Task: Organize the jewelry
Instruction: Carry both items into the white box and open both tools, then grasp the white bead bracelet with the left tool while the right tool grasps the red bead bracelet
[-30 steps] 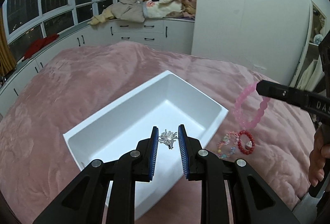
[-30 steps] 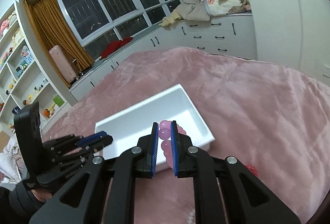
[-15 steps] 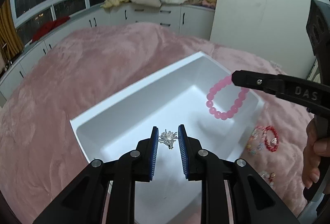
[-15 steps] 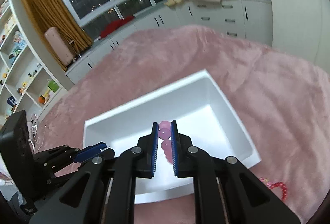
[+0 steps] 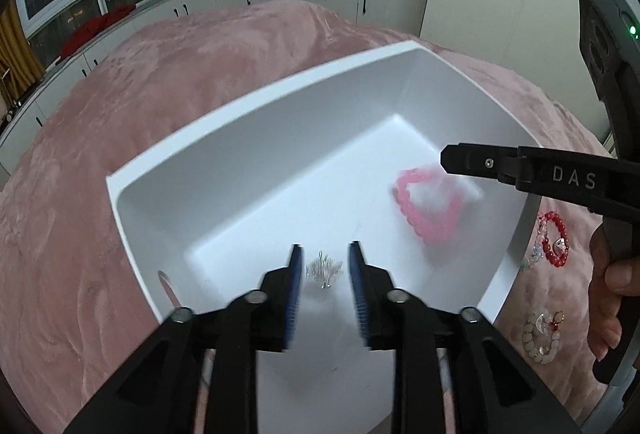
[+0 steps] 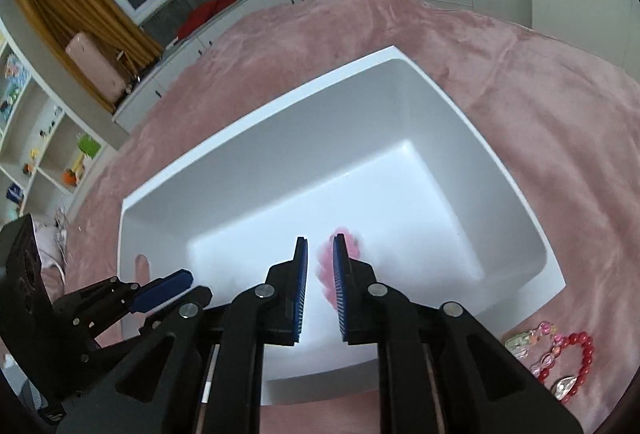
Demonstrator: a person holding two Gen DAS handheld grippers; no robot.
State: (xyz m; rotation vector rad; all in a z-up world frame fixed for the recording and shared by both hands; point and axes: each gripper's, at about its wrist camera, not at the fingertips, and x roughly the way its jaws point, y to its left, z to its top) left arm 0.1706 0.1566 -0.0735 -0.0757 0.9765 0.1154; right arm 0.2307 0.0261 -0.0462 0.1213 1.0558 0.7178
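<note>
While your left gripper (image 5: 323, 274) hangs over the white bin (image 5: 248, 102), its jaws have just been opening and the silver brooch (image 5: 324, 269) sits loose between them. Your right gripper (image 6: 320, 274) has also just been opening; the blurred pink bracelet (image 5: 428, 210) lies just beyond its tips, released inside the bin.

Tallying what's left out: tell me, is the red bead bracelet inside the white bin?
No, the red bead bracelet lies on the pink blanket outside the white bin.
</note>
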